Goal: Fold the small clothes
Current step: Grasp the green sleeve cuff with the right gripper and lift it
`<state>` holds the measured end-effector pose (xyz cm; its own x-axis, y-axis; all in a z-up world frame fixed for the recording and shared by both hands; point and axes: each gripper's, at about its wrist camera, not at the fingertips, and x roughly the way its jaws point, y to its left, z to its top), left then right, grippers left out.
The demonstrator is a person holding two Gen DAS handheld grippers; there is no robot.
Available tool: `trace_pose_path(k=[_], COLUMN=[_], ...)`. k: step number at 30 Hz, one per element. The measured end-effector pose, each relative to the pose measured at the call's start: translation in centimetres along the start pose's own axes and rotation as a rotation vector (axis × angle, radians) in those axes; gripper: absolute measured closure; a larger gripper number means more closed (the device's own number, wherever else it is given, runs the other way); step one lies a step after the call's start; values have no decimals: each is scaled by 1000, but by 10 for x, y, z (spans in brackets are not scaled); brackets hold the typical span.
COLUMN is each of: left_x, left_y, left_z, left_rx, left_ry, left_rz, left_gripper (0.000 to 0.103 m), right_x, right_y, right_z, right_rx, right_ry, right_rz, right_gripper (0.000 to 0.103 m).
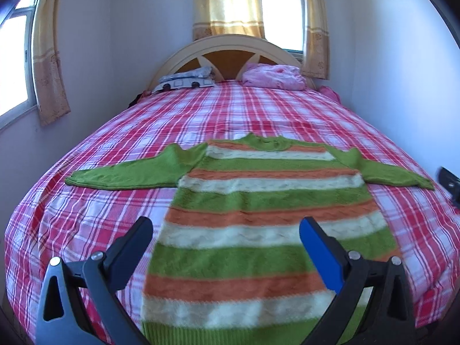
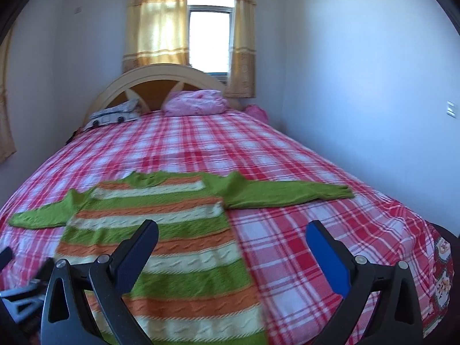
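Left wrist view puts us low over the hem end of a striped knit sweater, which lies spread flat on the bed, on its red-and-white plaid sheet. The sweater's collar points toward the headboard, and both green sleeves stretch straight out to the sides. We judge it is laid out this way so that every edge is reachable and the fold lines are plain before any fold begins.

Our left gripper hangs above the lower body of the sweater with its fingers spread wide and nothing between them; one black finger sits over the plaid just beside the garment's edge, the blue one over the stripes. Our right gripper is likewise released and empty, its black finger over the sweater's right flank and its blue finger over bare sheet. We read this straddling of the side edges as preparation for pinching a sleeve or the side seams, though no fabric is caught yet.

A pink pillow and a patterned pillow rest at the headboard, well apart from the sweater, which leaves the middle of the bed free for folding.
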<state>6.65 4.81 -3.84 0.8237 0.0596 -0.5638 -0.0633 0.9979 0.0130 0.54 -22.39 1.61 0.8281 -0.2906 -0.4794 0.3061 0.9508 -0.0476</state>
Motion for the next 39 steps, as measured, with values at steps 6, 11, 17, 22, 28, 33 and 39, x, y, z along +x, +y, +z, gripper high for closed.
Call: trace_pose_path(k=[6,11,17,22,28,33,39], left_x=[56,113,165,194,223,232,234], left_y=[17,20,28,31,37,32,36], left_z=[20,27,34,32,27,22,20], left_rx=[2,68,27,-18,-73,-58,-88], left_ry=[24,37,77,84,216,276,292], left_rz=[6,67,108,136,125,100,72], left_gripper=[0,0,4,4,4,3,2], right_x=[76,151,233,272,316,335,343], right_y=[-86,-152,-215,-243,-258,-256,-247], right_z=[22,44,44,40,30,29,34], right_rx=[161,171,249,365,455,430,395], right_ry=[64,138,248,329,419,430,418], right_rz=[-77,-229,-437,-473,-482,-487,-404], right_gripper=[1,29,34,34,34,46,89])
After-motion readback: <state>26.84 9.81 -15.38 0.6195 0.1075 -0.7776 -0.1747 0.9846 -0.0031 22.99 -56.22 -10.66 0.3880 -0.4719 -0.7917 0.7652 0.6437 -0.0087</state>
